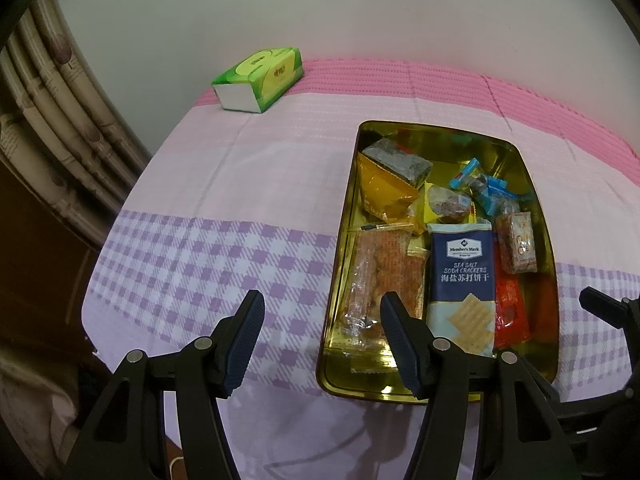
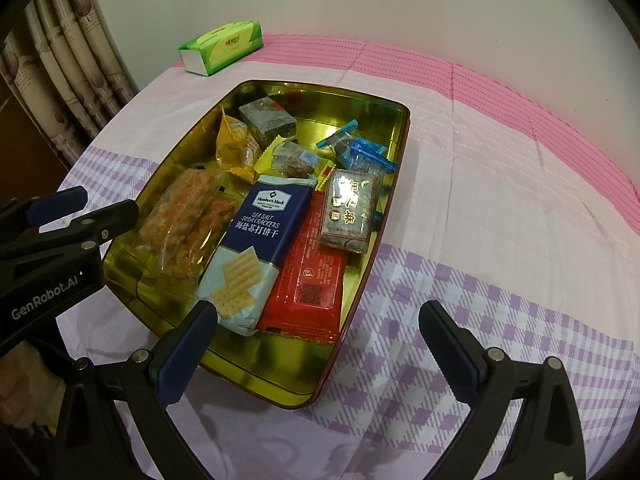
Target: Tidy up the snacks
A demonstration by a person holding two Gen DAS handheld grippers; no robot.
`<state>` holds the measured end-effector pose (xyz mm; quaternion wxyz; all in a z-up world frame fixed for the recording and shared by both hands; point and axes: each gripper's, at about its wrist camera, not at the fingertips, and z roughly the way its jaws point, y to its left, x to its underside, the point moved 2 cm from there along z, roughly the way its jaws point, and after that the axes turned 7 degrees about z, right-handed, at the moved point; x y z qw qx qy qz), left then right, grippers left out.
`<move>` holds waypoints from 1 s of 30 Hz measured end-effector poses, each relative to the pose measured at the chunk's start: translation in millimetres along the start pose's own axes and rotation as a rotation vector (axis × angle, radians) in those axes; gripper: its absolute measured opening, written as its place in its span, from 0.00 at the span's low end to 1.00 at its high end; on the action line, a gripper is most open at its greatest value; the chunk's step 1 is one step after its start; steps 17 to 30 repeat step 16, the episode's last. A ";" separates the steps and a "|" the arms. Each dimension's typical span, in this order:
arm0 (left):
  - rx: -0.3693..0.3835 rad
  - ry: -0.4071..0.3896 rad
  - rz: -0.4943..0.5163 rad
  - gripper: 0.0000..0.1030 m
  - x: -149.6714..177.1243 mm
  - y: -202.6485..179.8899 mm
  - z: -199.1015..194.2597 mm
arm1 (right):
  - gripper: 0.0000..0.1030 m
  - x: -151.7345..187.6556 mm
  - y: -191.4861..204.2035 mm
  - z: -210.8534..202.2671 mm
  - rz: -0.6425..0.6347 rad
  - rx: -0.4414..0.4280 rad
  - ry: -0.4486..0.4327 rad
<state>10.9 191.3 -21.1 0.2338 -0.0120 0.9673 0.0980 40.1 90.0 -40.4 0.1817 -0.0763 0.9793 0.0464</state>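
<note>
both wrist views look down, sharing the tin (image 1: 536, 216).

gold tin (image 2: 384, 128); navy cracker pack (image 2: 256, 240); lilac-checked cloth (image 2: 500, 300)

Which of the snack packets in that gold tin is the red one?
The flat red packet lying beside the navy soda cracker pack, under the small dark sesame bar. The others are navy, yellow, blue or clear.

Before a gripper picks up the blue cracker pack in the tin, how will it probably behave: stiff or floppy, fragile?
The cracker pack looks like a long, flat-sided block, so it is probably fairly stiff. The wrapper looks glossy, so it may slip between pads. The printed crackers suggest brittle contents; a hard squeeze could break them. It leans on neighbouring snacks in the tin, so lifting may disturb them.
</note>
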 end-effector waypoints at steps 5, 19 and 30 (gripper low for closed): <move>0.002 0.000 -0.005 0.59 0.0 0.2 0.0 | 0.97 -0.1 -0.1 0.1 0.000 -0.001 0.000; 0.007 0.007 -0.016 0.61 -1.0 -0.5 1.6 | 0.97 0.2 1.6 -1.5 -0.004 -0.006 -0.003; 0.007 0.007 -0.016 0.61 -1.0 -0.5 1.6 | 0.97 0.2 1.6 -1.5 -0.004 -0.006 -0.003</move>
